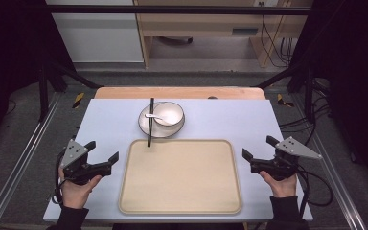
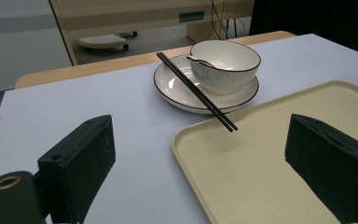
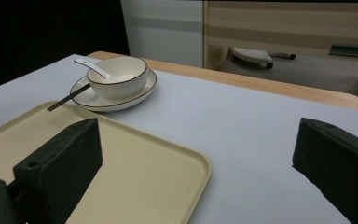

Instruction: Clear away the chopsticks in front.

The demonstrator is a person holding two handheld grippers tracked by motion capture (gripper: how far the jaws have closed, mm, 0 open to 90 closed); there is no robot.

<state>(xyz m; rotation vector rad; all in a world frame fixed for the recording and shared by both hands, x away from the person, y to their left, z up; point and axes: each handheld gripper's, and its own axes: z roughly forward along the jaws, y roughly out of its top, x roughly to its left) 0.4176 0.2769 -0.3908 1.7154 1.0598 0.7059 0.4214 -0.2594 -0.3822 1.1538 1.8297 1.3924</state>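
Both released: left gripper (image 1: 106, 150), right gripper (image 1: 258, 148). Bowl (image 1: 168, 114) on plate (image 1: 146, 125) beyond tray (image 1: 180, 203), chopsticks (image 1: 150, 121) across rim. Likely ceramic, slippery, fragile; grip at rim

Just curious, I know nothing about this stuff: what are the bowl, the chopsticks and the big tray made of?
The bowl looks like glazed white ceramic: glossy, dark rim line. The chopsticks are thin, dark sticks, perhaps lacquered wood or plastic; hard to tell. The tray looks like matte beige plastic, with rounded moulded corners.
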